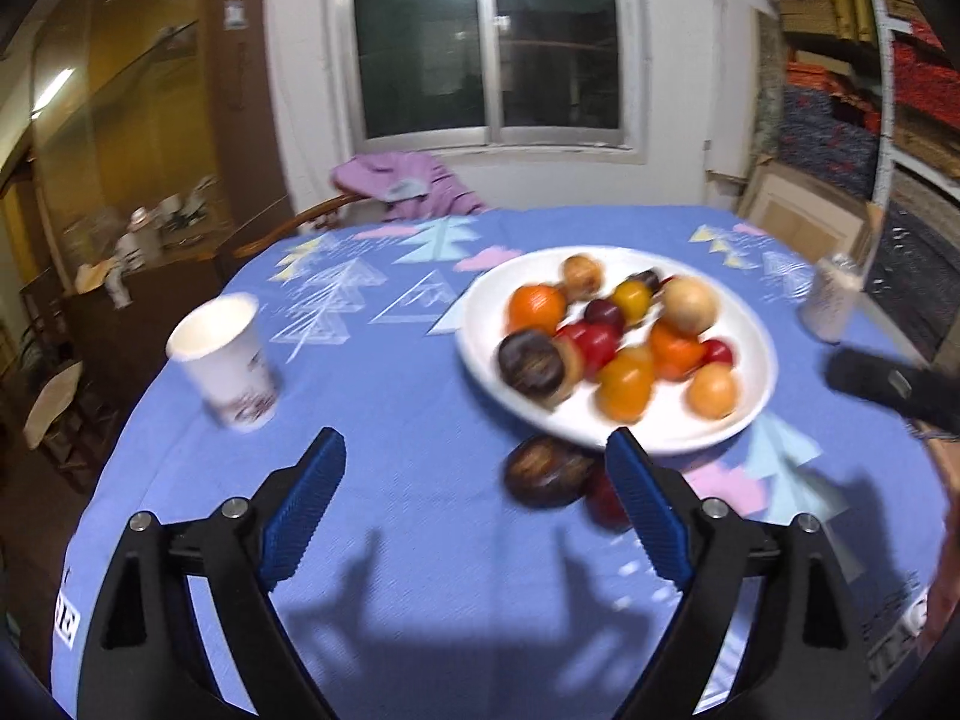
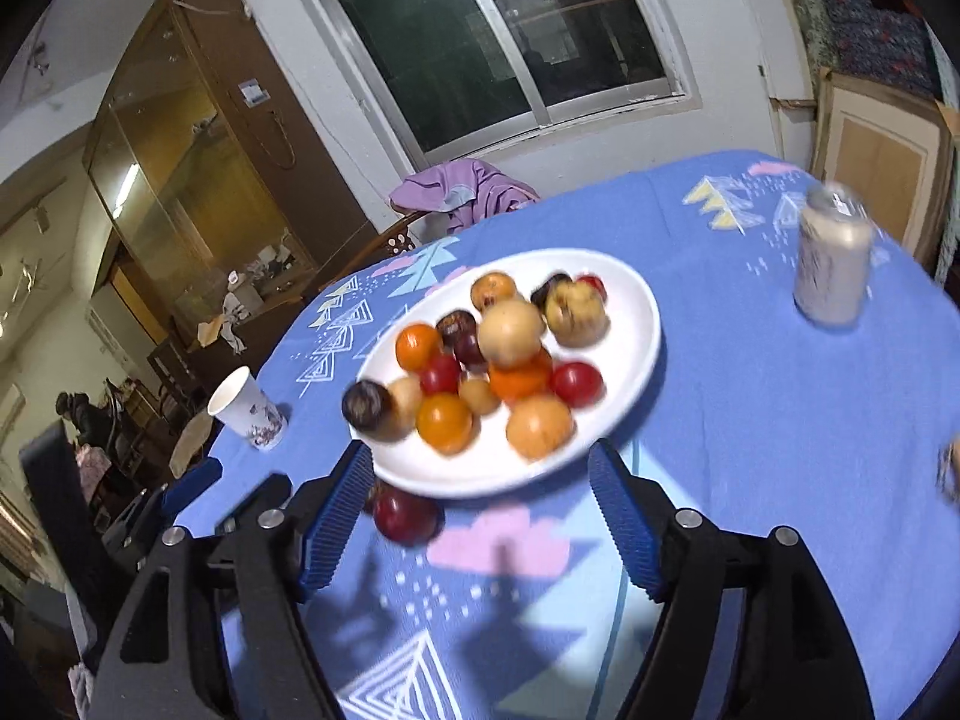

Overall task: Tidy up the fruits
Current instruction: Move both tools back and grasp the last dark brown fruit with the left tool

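On the blue-clothed worktop (image 1: 420, 408), white plate (image 2: 636, 324) carries most of the fruit pile (image 2: 492, 360); paper cup (image 1: 225, 360) sits well left, can (image 2: 831, 261) well right. Two strays lie off the plate's near rim: dark brown fruit (image 1: 549, 471) and red fruit (image 2: 405, 513), side by side. Left gripper (image 1: 474, 504) and right gripper (image 2: 480, 513) both have fingers spread, nothing between them. Strays lie just ahead; red one is by the right gripper's left finger, brown one by the left gripper's right finger.

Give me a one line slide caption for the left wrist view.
Open left gripper above blue tablecloth, facing a white plate of fruit, two fruits beside it.
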